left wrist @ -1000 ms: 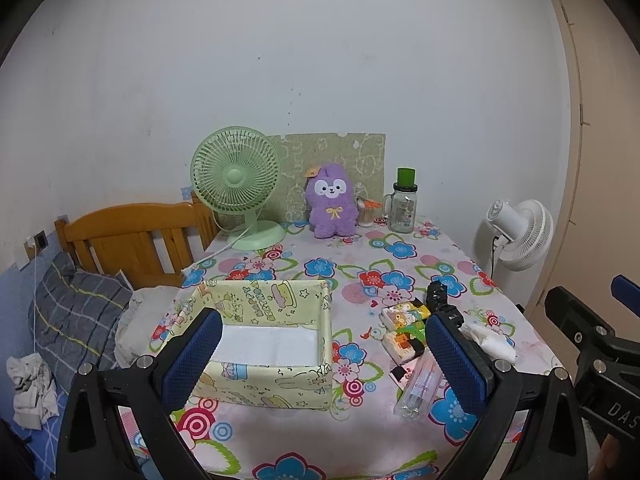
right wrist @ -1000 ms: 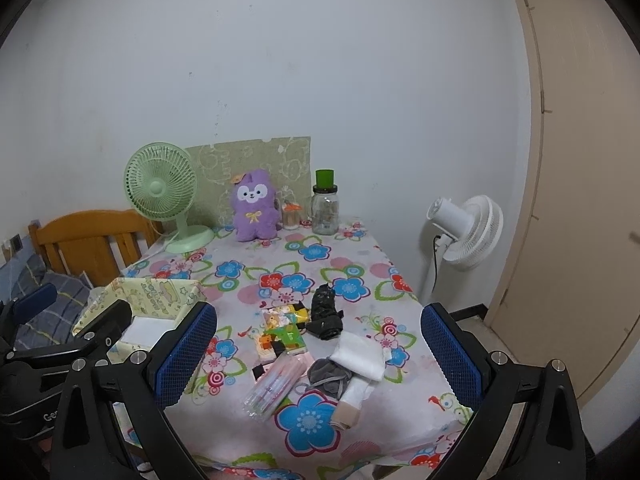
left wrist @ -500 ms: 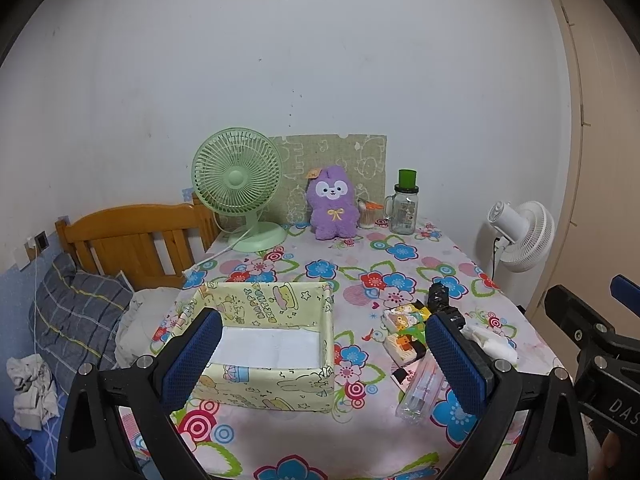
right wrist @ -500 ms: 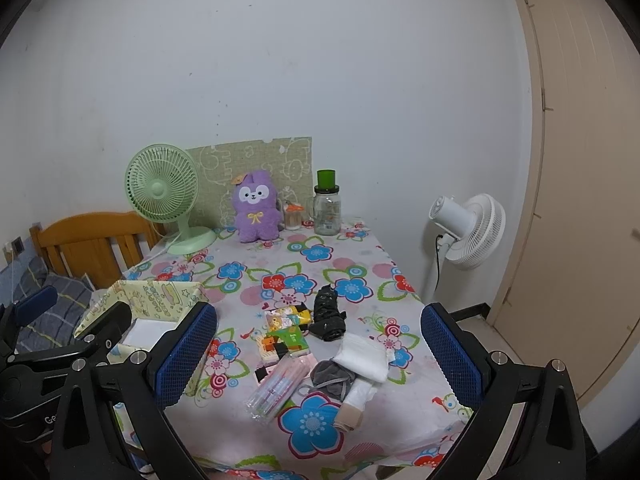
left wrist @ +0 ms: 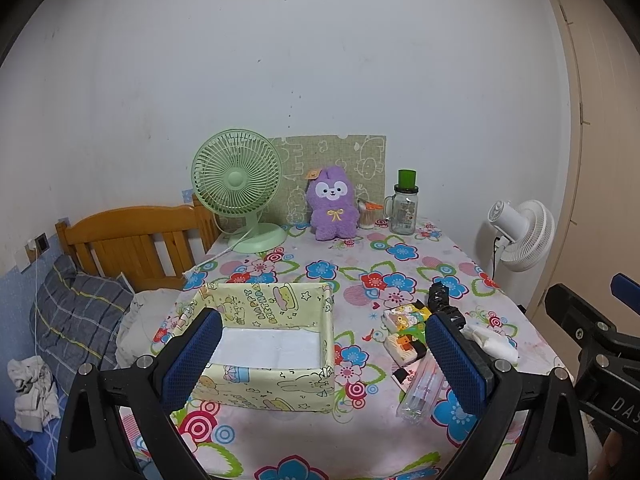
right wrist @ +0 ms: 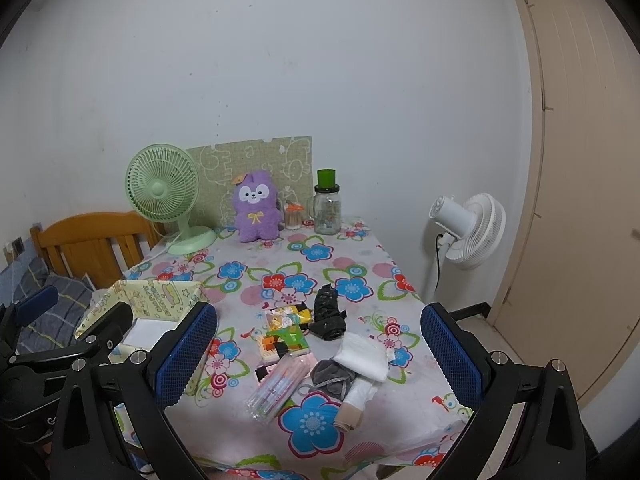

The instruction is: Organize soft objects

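A yellow patterned fabric box (left wrist: 276, 384) (right wrist: 156, 300) sits at the table's near left, holding only a white liner. Right of it lie soft items: a black bundle (right wrist: 328, 314), a white folded cloth (right wrist: 362, 360), a grey cloth (right wrist: 332, 376), a beige sock (right wrist: 350, 414) and tissue packs (right wrist: 286, 332) (left wrist: 404, 334). A purple plush (left wrist: 332, 208) (right wrist: 256, 208) sits at the back. My left gripper (left wrist: 324, 360) hovers open before the box. My right gripper (right wrist: 318, 356) hovers open above the soft items. Neither holds anything.
The flowered tablecloth (right wrist: 320, 424) covers the table. A green desk fan (left wrist: 240, 184), a glass jar with green lid (left wrist: 404, 210) and a clear pen pack (right wrist: 276, 386) stand on it. A white floor fan (right wrist: 468, 232) and a door are right; a wooden bed frame (left wrist: 120, 240) left.
Both views have shifted slightly; the table objects sit a little lower and farther in frame. Nothing on the table has moved, and both grippers remain open.
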`<move>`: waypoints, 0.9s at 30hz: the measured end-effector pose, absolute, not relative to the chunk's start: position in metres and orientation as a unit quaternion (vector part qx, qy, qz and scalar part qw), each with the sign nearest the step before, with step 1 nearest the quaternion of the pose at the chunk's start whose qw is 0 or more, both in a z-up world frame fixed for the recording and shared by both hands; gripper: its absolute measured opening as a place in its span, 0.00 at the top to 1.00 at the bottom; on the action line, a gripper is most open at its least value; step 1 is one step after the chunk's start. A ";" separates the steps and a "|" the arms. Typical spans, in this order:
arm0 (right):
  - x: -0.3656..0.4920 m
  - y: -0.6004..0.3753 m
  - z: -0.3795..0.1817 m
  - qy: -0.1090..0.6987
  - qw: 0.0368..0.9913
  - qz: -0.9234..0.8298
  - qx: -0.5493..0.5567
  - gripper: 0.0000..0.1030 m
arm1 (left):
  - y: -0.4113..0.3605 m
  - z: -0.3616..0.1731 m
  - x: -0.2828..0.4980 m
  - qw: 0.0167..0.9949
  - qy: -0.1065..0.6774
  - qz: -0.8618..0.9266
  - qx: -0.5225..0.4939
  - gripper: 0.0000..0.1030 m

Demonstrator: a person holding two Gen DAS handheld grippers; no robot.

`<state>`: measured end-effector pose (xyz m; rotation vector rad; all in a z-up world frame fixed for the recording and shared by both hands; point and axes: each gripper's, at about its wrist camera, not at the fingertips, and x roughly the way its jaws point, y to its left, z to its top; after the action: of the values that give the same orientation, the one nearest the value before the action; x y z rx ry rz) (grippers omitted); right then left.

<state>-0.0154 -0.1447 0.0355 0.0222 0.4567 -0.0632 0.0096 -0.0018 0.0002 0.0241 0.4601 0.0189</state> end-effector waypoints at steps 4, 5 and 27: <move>-0.016 -0.145 0.033 0.227 0.973 -0.031 0.011 0.00 | -0.002 0.000 0.010 0.973 0.229 0.009 0.013 0.01; -0.016 -0.145 0.033 0.228 0.973 -0.031 0.011 0.00 | -0.002 0.000 0.010 0.973 0.228 0.009 0.013 0.01; -0.013 -0.148 0.034 0.228 0.973 -0.030 0.016 0.00 | -0.015 -0.013 0.012 0.972 0.231 -0.014 0.030 0.01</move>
<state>-0.0135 -0.1479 0.0336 0.0316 0.4599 -0.0603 0.0124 -0.0155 -0.0125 0.0598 0.4656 -0.0285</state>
